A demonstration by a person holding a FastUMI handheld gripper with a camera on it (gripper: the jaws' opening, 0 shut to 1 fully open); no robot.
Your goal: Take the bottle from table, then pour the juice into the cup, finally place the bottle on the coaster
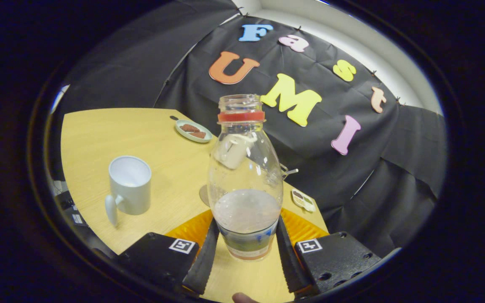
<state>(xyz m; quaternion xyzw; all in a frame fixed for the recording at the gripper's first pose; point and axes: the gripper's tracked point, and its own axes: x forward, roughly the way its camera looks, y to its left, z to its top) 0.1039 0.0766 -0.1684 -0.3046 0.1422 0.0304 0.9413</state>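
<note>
Gripper (246, 248) closed on the bottle (245, 181), both fingers pressing its lower body just above the base; the view is tilted and the bottle appears lifted off the table (158, 139), so the taking step looks complete and pouring is next. Bottle: clear plastic, rounded shoulders, uncapped neck with a red ring, pale juice low inside. Cup (129, 185): white, smooth, handled, apart across the wood-grain top. Next move calls for carrying the open mouth over the cup and tipping gently. Coaster (204, 195), dark and flat, lies behind the bottle.

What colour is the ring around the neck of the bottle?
Red. The ring on the bottle shows best in the gripper view.
</note>
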